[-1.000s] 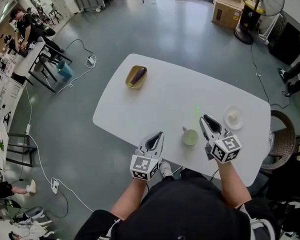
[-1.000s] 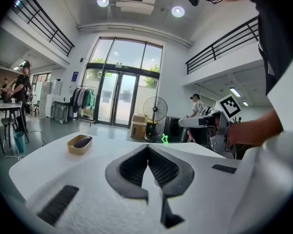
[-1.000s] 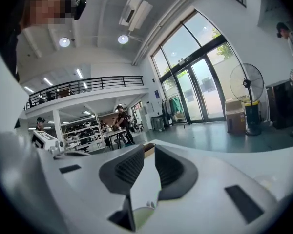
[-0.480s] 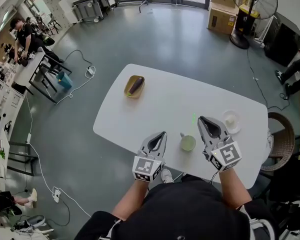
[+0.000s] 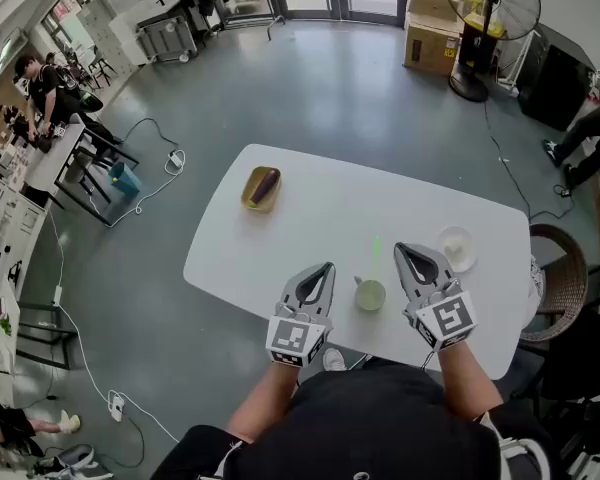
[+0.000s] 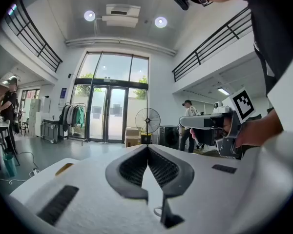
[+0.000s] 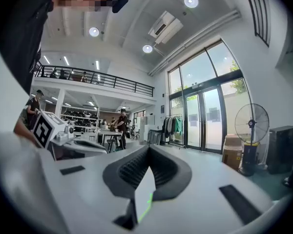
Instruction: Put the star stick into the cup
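Well, the cup (image 5: 370,294) sits by the counter's (image 5: 310,198) near edge, and the star stick (image 5: 377,246) glows green just beyond it. Standing in the cup with the job done, or lying behind it, I can't tell. Left claw (image 5: 325,267) and right claw (image 5: 400,249) flank the cup, held low, both closed and empty, pointing toward the far edge.
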{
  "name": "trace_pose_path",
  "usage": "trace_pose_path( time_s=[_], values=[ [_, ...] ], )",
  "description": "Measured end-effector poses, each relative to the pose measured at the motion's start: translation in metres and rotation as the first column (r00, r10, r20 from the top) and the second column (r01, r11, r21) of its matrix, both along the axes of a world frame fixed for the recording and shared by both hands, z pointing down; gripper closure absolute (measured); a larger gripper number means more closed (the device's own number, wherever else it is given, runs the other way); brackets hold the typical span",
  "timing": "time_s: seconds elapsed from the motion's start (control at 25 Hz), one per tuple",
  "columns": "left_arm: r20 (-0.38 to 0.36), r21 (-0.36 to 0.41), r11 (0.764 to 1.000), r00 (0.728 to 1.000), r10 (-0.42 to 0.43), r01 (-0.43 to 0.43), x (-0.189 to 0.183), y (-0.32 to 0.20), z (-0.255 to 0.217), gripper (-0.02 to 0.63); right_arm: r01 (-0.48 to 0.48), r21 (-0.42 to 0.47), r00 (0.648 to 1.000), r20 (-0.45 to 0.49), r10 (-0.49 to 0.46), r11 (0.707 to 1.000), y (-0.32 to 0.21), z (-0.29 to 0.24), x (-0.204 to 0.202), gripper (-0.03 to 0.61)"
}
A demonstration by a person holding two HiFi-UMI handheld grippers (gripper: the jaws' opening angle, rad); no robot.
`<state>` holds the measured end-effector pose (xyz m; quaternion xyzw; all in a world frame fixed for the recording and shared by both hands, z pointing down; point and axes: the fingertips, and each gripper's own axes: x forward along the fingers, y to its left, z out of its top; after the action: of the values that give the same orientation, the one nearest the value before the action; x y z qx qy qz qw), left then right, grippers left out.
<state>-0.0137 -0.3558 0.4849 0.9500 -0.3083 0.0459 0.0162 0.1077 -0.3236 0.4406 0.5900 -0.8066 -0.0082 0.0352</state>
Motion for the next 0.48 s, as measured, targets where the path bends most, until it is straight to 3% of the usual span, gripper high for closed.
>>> trace_pose_path(
  time_s=[0.48],
  values=[
    [0.018,0.0,0.999,0.999,0.035,-0.035,0.012,0.004,-0.001,0.601,0.033,0.029,0.999,-0.034,-0.032,0.999,0.003,-0.007,-0.003,0.575]
  ],
)
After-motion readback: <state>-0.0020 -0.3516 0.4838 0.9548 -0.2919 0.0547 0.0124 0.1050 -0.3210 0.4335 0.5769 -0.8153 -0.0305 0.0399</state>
